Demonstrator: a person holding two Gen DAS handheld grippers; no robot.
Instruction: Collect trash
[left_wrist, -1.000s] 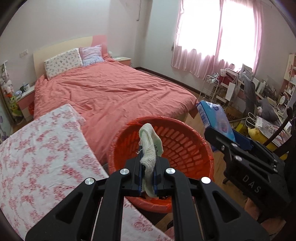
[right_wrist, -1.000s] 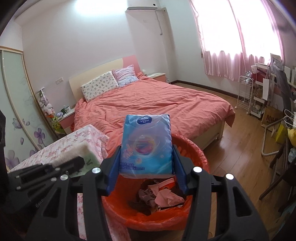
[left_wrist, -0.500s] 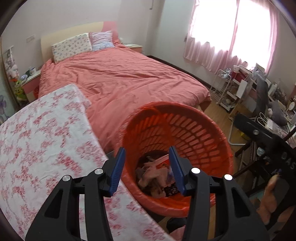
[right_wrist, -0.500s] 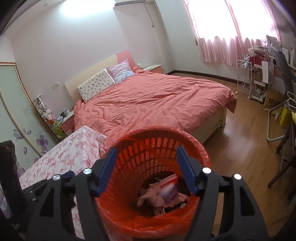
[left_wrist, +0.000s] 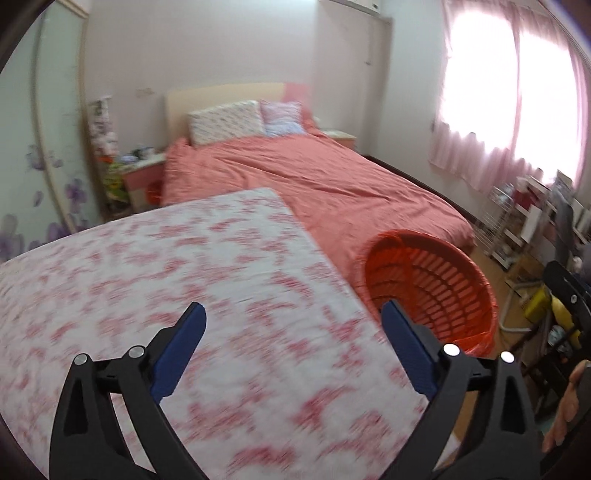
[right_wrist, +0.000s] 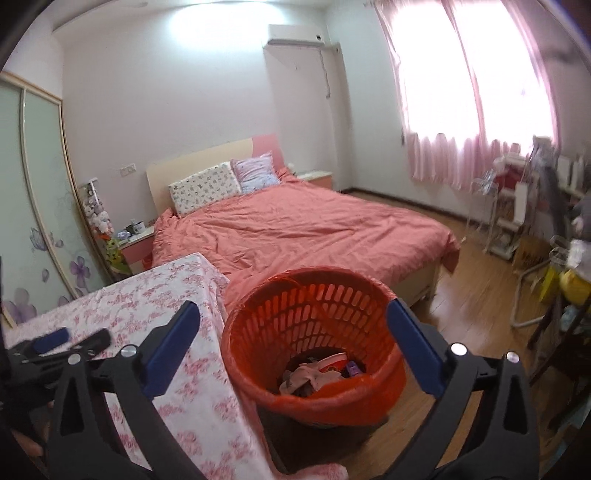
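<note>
An orange slatted trash basket (right_wrist: 314, 332) with an orange bag liner stands on the floor beside the table's right edge; it also shows in the left wrist view (left_wrist: 432, 291). Crumpled trash (right_wrist: 317, 373) lies at its bottom. My right gripper (right_wrist: 293, 314) is wide open and empty, above and in front of the basket. My left gripper (left_wrist: 293, 321) is wide open and empty over the table (left_wrist: 184, 295), left of the basket; it also shows in the right wrist view (right_wrist: 70, 339).
The table has a pink floral cloth (right_wrist: 166, 295). A bed with a salmon cover (right_wrist: 303, 229) lies behind. A nightstand (right_wrist: 136, 240), wardrobe doors (right_wrist: 37, 206), a cluttered desk and chair (right_wrist: 554, 240) at right, wooden floor (right_wrist: 480, 295).
Both grippers let go of their loads, the white cloth and the blue pack, over the basket and opened wide. The left gripper swung left over the table; the right gripper pulled back and up.
</note>
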